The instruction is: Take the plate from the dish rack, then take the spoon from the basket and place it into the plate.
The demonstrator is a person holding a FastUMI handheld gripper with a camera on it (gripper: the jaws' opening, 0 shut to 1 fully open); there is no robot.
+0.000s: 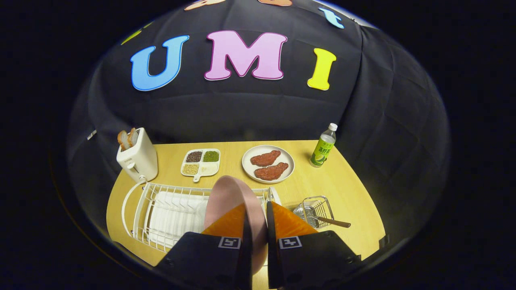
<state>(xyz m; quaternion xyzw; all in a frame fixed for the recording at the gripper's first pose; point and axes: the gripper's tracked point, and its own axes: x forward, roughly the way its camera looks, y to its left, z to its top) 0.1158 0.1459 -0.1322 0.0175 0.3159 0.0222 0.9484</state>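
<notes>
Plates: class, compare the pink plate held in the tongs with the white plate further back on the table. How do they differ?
The pink plate stands on edge, above the dish rack; the white plate lies flat on the table. The pink plate is bare; the white plate holds two brown meat pieces. The tongs clamp the pink plate; nothing touches the white one. Both are round.

The gripper (pixel 256 217) fingers (pixel 225 223) cover the lower part of the pink plate (pixel 229 193), pinched upright between them, and the plate in turn hides part of the dish rack (pixel 169 211). The spoon (pixel 332 221) shows its handle alone, its bowl lost inside the wire basket (pixel 316 209). The bottle (pixel 323 147) label is too small to read.
</notes>
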